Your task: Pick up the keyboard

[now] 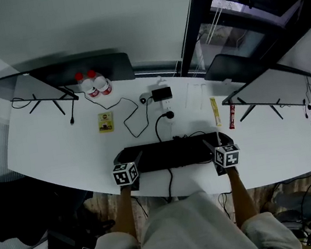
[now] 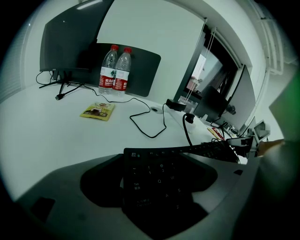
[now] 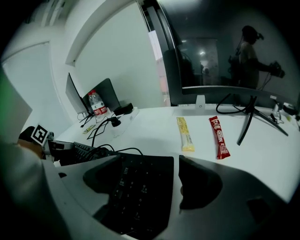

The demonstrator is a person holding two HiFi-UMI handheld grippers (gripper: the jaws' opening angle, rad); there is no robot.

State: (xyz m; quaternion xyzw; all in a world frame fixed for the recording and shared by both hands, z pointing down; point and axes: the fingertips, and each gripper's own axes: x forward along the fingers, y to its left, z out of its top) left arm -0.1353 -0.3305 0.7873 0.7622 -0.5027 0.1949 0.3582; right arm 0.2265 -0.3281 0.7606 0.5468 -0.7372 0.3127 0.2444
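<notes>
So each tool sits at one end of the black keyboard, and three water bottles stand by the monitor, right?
Not three: the left gripper view shows two water bottles by the monitor. The left tool and right tool each sit at one end of the black keyboard.

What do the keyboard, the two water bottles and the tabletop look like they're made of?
Keyboard: matte black plastic, going by its dull moulded keys. Bottles: clear thin plastic, see-through with red caps. Tabletop: smooth white laminate or painted board, probably; faint sheen, no grain.

Office: a white desk (image 1: 48,151) bore a monitor (image 1: 20,89) at 10 o'clock, a second monitor (image 1: 278,82) at 2 o'clock, and a keyboard (image 1: 166,154).
</notes>
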